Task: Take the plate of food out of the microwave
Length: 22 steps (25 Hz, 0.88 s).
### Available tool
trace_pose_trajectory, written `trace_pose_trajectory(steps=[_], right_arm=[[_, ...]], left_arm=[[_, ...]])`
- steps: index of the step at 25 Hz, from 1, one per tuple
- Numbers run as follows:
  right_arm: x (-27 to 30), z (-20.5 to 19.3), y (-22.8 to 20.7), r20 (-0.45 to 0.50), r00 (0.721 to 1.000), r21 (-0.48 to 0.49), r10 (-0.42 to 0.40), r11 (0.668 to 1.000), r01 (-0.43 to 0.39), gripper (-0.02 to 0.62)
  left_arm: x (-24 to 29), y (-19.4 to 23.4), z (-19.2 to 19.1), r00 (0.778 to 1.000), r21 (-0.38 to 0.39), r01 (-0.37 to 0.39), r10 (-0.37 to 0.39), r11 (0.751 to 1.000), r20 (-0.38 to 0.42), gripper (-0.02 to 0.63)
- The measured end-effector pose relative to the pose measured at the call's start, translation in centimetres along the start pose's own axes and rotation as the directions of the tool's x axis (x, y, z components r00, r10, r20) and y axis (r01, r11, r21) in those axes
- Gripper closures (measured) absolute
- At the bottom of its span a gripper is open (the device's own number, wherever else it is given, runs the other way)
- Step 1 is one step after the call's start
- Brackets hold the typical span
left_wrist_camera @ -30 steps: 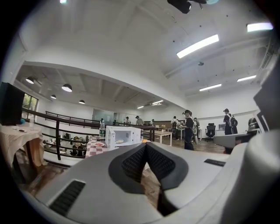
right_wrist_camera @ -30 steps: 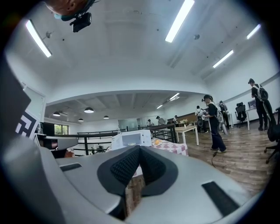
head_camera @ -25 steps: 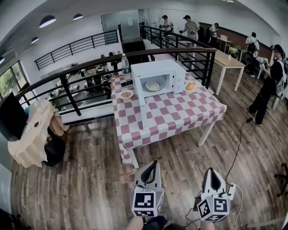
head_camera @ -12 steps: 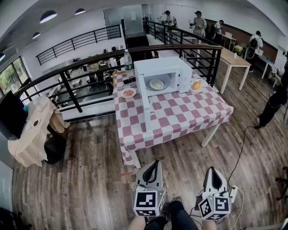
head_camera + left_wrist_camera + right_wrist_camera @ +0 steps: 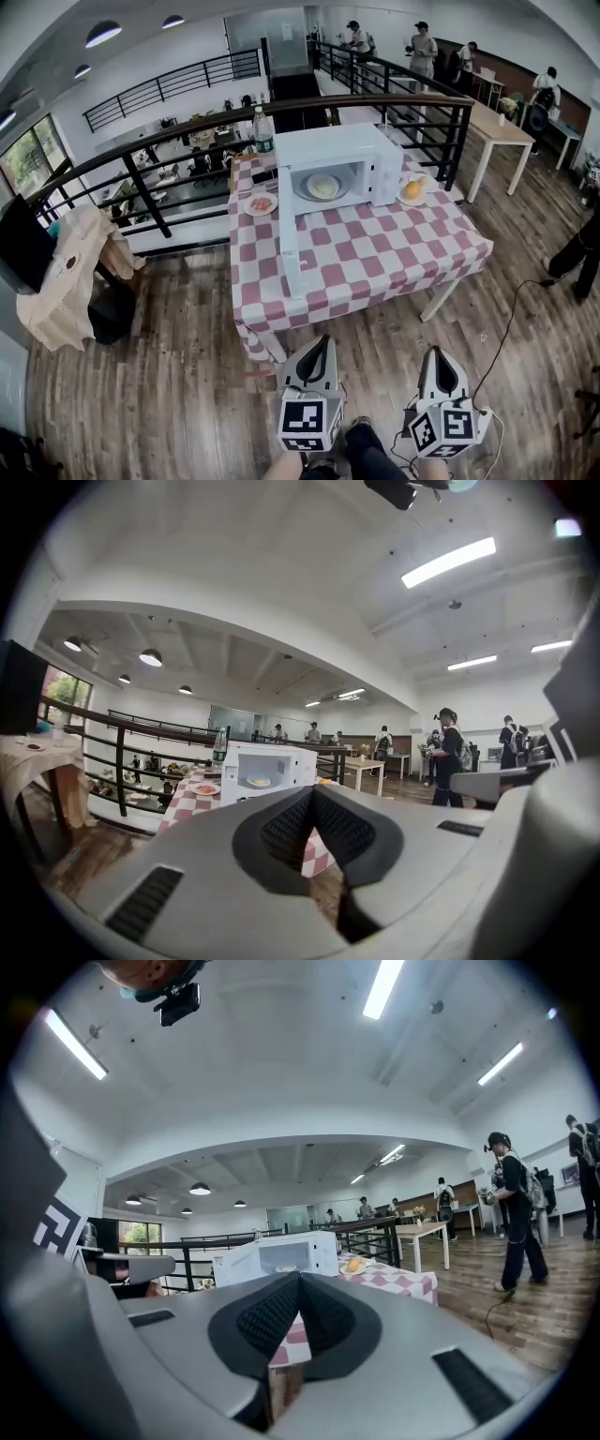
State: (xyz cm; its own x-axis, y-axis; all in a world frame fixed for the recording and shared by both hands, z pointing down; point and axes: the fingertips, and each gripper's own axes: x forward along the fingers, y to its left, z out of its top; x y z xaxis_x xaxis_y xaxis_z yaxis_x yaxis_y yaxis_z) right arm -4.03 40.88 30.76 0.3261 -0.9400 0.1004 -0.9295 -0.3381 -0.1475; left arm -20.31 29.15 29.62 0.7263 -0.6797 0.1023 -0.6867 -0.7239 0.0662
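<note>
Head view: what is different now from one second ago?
The person has stepped toward the checkered table, so it and the microwave look nearer. Nothing was taken or released. The left tongs and right tongs stay shut and empty; the microwave stays open, plate of food inside.

A white microwave (image 5: 337,164) stands with its door open on the checked worktop (image 5: 375,253), a plate of food (image 5: 322,187) inside it. Another plate (image 5: 262,203) lies at its left, a third plate (image 5: 412,190) at its right, and a bottle (image 5: 263,131) behind. The left gripper (image 5: 322,341) and right gripper (image 5: 439,353) hang over the wooden floor (image 5: 169,375), well apart from the worktop.
</note>
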Motion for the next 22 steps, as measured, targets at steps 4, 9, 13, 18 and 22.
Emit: trace_pose_trajectory(steps=[4,9,13,18,22], right_arm=[[3.6,1.1,-2.5,-0.007,1.0,-0.004,0.029,1.0,-0.029,0.598],[7.7,2.2,-5.2,-0.011,0.998,-0.001,0.065,0.998,-0.065,0.598],[10.3,2.5,-6.9,-0.012,0.996,0.002,0.093,0.996,-0.093,0.598],[12.8,2.2,-8.6,-0.021,0.993,0.021,0.115,0.993,-0.115,0.598],[14.5,1.8,-9.1,-0.03,0.991,0.042,0.13,0.991,-0.129,0.598]], left_arm=[[3.9,-0.9,0.7,1.0,-0.001,-0.024,0.024,1.0,0.001,0.586],[8.2,-1.8,1.3,0.998,-0.01,-0.061,0.061,0.998,0.003,0.587],[10.8,-2.4,1.6,0.996,-0.009,-0.086,0.086,0.996,0.001,0.586],[13.3,-2.7,1.2,0.994,-0.008,-0.11,0.11,0.994,-0.011,0.586],[14.8,-2.6,1.1,0.992,-0.002,-0.121,0.121,0.993,-0.021,0.586]])
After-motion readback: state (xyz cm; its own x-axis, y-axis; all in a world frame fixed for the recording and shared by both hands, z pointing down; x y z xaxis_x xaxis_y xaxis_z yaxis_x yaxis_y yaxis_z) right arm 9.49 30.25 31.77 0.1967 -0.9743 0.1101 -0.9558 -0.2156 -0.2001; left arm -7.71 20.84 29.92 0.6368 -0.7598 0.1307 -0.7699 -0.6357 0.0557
